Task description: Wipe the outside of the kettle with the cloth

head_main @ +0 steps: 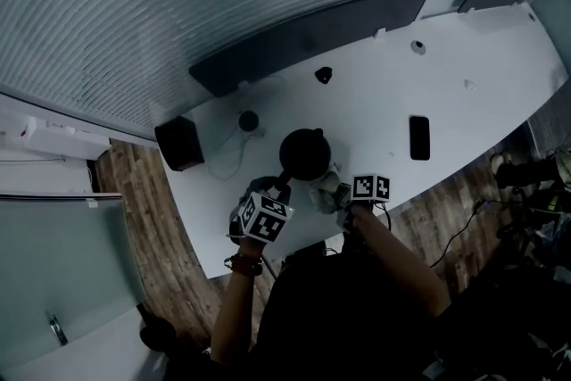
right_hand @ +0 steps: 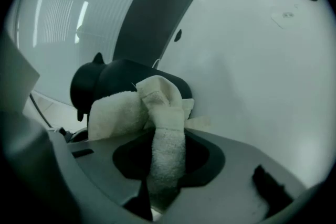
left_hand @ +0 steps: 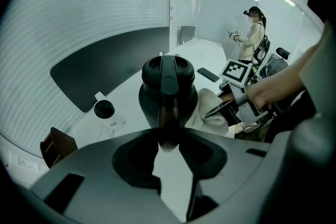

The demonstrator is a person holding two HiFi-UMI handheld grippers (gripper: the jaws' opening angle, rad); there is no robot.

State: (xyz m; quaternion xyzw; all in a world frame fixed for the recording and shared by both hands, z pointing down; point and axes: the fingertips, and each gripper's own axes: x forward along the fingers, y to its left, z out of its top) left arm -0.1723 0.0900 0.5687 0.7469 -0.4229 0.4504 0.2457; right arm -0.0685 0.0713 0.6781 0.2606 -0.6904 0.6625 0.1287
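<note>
A black kettle (head_main: 303, 152) stands on the white table (head_main: 473, 103) near its front edge. My left gripper (head_main: 278, 187) reaches in from the near left, and its jaws are shut on the kettle handle (left_hand: 167, 113), which runs down between them. A cream cloth (head_main: 323, 189) is bunched against the kettle's right side. My right gripper (head_main: 339, 196) is shut on that cloth (right_hand: 160, 128), a strip of which hangs between its jaws. The kettle body (right_hand: 118, 78) sits just behind the cloth. My right gripper (left_hand: 224, 109) also shows beside the cloth (left_hand: 207, 110) in the left gripper view.
A black phone (head_main: 419, 137) lies to the right of the kettle. A dark box (head_main: 179, 143) stands at the table's left end, with a small round device (head_main: 249, 120) and its white cable near it. A long dark bar (head_main: 303, 40) lines the back. A person (left_hand: 253, 34) stands far off.
</note>
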